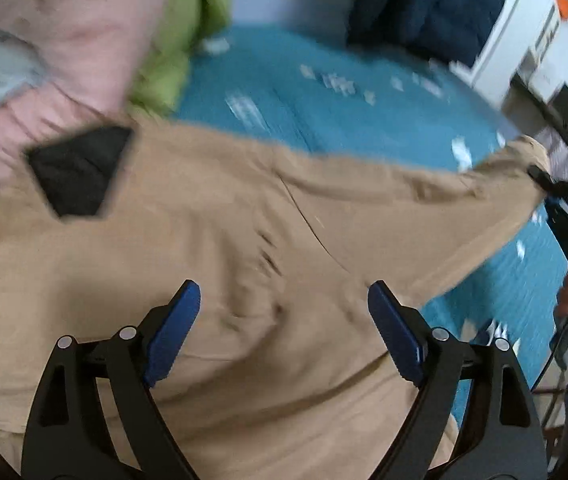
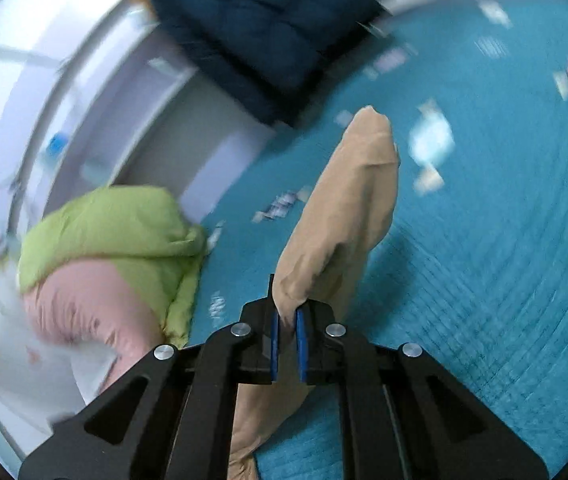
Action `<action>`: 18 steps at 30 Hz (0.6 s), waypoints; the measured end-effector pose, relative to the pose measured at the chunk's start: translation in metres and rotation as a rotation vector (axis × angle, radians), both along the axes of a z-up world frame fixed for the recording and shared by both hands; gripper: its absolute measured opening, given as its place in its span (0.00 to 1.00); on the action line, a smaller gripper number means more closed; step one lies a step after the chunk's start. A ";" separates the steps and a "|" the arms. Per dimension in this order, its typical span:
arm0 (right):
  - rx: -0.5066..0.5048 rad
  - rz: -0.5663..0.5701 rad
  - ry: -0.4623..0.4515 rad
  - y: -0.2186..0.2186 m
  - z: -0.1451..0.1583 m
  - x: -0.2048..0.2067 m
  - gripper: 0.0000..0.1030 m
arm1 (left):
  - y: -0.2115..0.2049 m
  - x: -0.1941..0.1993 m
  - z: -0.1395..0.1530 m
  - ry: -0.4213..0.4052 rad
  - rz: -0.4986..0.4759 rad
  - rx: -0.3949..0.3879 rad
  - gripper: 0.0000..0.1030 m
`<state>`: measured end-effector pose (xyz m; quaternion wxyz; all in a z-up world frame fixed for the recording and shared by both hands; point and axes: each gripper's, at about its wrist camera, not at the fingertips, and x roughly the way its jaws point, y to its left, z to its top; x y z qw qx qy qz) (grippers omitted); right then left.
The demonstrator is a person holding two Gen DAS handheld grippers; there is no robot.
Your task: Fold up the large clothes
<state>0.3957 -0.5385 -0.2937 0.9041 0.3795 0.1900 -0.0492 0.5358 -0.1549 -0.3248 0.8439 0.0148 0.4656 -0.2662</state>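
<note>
A dark blue cushion (image 2: 267, 36) lies on the teal bedspread (image 2: 484, 240) (patterned with small pale motifs).

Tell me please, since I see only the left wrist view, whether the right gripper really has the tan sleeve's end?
Observer: Yes, the right gripper is shut on the tan garment's sleeve, pinching a fold of it.
Operator: Does the cuff hang loose beyond it?
Observer: The cuff end sticks out past the gripper, above the teal bedspread.
Operator: Anything beside it?
Observer: A green puffy jacket lies to its left, apart from the sleeve.
</note>
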 end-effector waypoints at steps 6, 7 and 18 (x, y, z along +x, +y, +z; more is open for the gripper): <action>-0.219 0.187 -0.112 0.109 0.073 0.025 0.07 | 0.101 0.007 0.041 -0.055 0.212 0.061 0.84; -0.245 0.224 -0.126 0.134 0.080 0.033 0.07 | 0.125 0.008 0.044 -0.048 0.258 0.060 0.84; -0.342 0.667 0.071 0.408 -0.005 0.103 0.11 | 0.273 -0.008 0.034 0.028 0.509 0.061 0.84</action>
